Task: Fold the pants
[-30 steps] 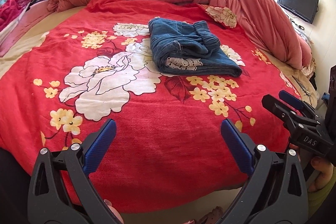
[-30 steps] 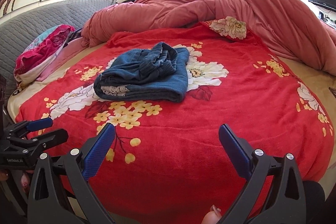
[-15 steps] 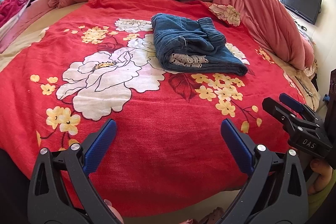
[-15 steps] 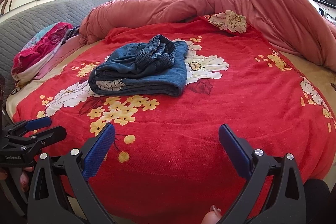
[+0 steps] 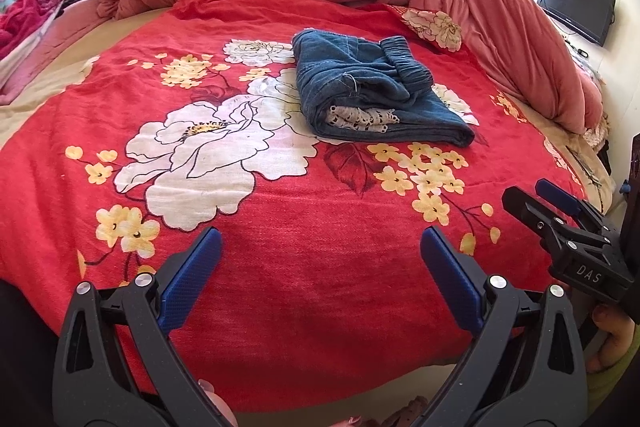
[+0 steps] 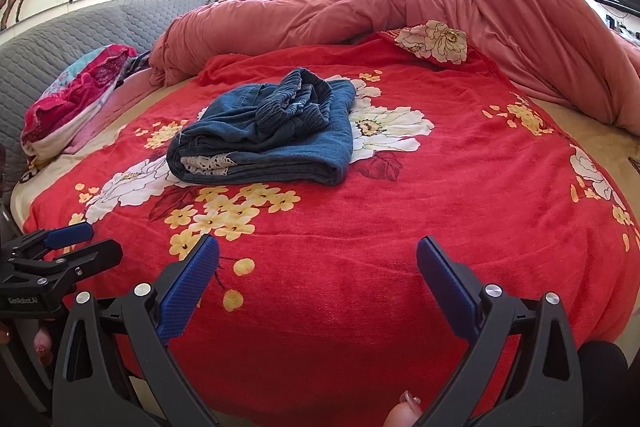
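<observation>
Folded denim pants (image 5: 372,95) lying mid-bed on red floral blanket (image 5: 280,227), lace trim showing at the near fold — touched by neither gripper. Well short of them, near the bed's front edge: left gripper (image 5: 320,267) and right gripper (image 6: 318,267), jaws spread wide, empty. Beyond, bunched pink duvet (image 6: 400,7).

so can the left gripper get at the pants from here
Probably yes: the left gripper is open, and only bare red blanket lies between it and the folded pants; it would have to move forward.
</observation>
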`<state>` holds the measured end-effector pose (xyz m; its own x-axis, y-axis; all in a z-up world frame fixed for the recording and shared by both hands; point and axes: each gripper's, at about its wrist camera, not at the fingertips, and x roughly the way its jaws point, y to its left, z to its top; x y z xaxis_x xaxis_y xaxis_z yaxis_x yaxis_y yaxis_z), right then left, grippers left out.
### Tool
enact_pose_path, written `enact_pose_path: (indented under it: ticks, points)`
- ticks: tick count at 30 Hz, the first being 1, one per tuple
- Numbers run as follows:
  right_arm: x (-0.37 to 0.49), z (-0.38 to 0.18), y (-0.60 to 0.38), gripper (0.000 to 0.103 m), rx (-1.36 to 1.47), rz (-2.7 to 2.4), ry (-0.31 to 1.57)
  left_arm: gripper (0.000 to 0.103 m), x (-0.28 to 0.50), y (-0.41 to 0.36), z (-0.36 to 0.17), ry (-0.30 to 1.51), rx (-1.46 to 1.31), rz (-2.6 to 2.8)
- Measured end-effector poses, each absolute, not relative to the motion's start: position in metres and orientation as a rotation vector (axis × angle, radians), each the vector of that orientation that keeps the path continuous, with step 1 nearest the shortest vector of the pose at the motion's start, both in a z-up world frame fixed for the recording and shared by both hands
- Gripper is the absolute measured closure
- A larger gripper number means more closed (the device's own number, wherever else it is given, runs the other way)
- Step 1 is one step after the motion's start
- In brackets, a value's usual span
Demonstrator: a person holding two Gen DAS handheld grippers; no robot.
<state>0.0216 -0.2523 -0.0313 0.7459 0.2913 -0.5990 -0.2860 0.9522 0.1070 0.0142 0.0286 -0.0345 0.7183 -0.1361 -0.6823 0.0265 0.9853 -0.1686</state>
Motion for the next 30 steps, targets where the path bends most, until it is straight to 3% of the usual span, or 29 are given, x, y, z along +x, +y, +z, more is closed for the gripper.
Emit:
enact_pose_path:
  ticks: [30]
  points:
    - [0.0223,-0.0327,-0.2539,0.005,0.007,0.312,0.661,0.01,0.0164,0.0273,-0.0355,0.794,-0.159,-0.079]
